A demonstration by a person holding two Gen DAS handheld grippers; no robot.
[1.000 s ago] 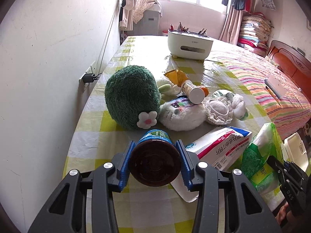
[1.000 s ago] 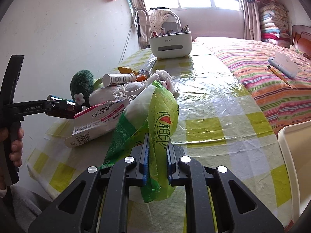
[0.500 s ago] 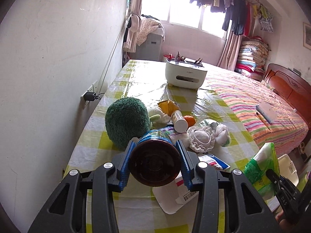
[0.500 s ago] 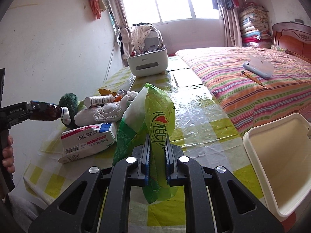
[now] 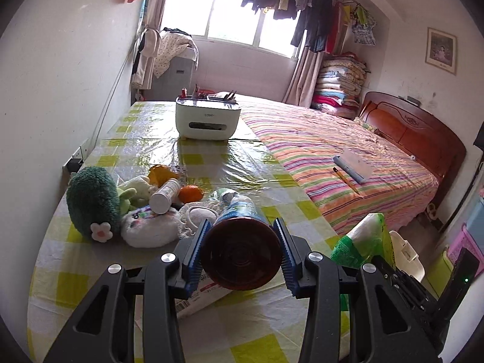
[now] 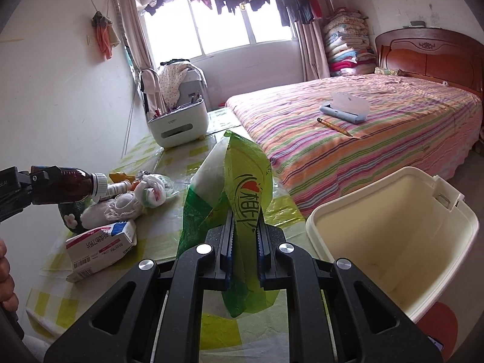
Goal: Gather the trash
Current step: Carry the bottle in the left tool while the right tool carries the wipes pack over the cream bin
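Note:
My left gripper (image 5: 241,254) is shut on a brown bottle (image 5: 242,254) with a blue label, held in the air above the table; it also shows in the right wrist view (image 6: 65,186), white cap pointing right. My right gripper (image 6: 244,243) is shut on a green and white plastic bag (image 6: 239,187), held above the table's near right edge; the bag also shows in the left wrist view (image 5: 363,239). An open cream bin (image 6: 402,236) stands on the floor to the right of the table, empty inside.
On the checked tablecloth (image 5: 230,163) lie a green plush toy (image 5: 92,201), a white plush toy (image 5: 148,227), a white pill bottle (image 5: 165,195), an orange (image 5: 190,194), a red and white box (image 6: 99,245). A white organiser (image 5: 208,119) stands at the back. A striped bed (image 5: 348,157) is right.
Both grippers have risen and drawn back from the table with their loads. The left one has swung right. The cream bin has come fully into the right wrist view.

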